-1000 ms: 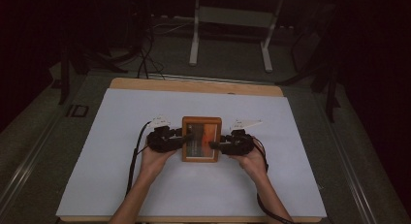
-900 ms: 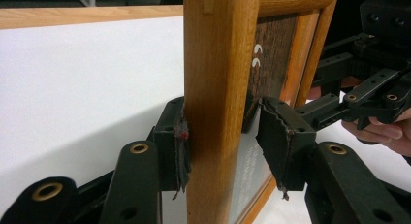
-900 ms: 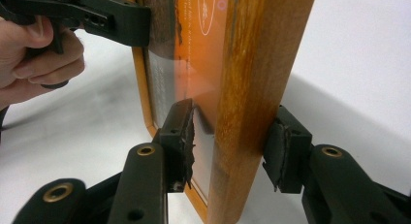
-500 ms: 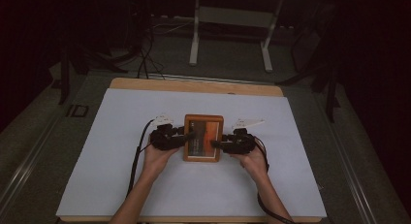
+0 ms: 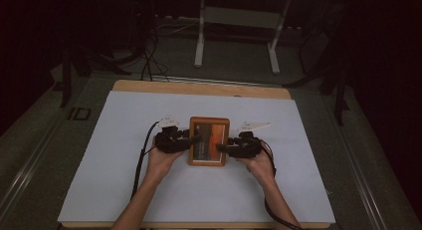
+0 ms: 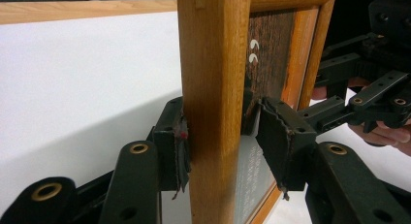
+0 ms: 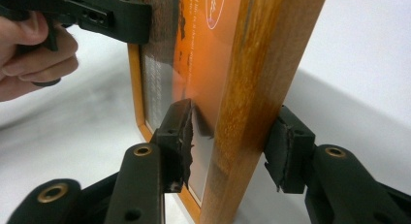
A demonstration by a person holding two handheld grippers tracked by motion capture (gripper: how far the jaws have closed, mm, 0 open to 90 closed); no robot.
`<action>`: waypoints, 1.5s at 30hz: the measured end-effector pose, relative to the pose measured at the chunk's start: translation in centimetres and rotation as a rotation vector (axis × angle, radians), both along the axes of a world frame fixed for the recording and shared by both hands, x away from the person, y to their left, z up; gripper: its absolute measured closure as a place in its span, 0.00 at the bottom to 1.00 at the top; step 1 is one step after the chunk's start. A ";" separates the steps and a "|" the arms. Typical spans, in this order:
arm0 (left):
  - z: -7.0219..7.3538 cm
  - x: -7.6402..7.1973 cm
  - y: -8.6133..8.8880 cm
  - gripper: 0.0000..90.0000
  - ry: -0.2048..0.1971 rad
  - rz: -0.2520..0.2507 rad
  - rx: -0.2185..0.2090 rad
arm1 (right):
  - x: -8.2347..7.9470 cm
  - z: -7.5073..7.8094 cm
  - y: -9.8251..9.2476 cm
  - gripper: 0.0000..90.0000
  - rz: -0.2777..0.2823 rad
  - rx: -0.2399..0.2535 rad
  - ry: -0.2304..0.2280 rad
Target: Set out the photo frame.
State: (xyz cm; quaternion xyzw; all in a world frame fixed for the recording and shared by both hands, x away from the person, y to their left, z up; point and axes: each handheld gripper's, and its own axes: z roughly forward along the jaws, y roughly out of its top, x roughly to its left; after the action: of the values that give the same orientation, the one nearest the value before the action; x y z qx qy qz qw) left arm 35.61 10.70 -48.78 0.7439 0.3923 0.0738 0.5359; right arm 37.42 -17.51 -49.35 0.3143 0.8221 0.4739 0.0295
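Observation:
A wooden picture frame (image 5: 209, 140) with an orange and brown picture stands on its lower edge near the middle of the white mat, leaning back. My left gripper (image 5: 191, 140) clamps the frame's left rail (image 6: 213, 64), one pad (image 6: 180, 141) on the back and one on the front. My right gripper (image 5: 225, 149) straddles the right rail (image 7: 252, 64). Its jaws have just been opening a little, with the rail between them. Its pads (image 7: 183, 136) lie against the glass and the back of the wood.
The white mat (image 5: 124, 165) covers a wooden table whose far edge (image 5: 199, 87) shows bare. Behind the table, on the dark floor, stand a metal stand's legs (image 5: 199, 41) and loose cables (image 5: 149, 65). A cable (image 5: 142, 160) trails from my left gripper.

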 end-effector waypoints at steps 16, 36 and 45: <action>0.1 -0.2 0.2 0.55 0.004 0.002 0.013 | -0.2 0.2 -0.1 0.57 -0.009 -0.019 -0.009; 1.9 -2.8 3.7 0.51 -0.046 0.112 0.082 | -1.5 2.1 -3.0 0.53 -0.034 -0.029 -0.045; 0.1 -4.5 6.0 0.48 -0.030 0.229 0.278 | -1.7 1.6 -5.5 0.50 -0.093 -0.144 -0.027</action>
State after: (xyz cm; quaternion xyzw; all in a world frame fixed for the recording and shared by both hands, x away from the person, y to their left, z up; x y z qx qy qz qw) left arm 31.10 16.71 -48.72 0.7600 0.4525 0.1990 0.4220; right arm 35.77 -23.05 -47.72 0.3426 0.8381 0.4158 0.0852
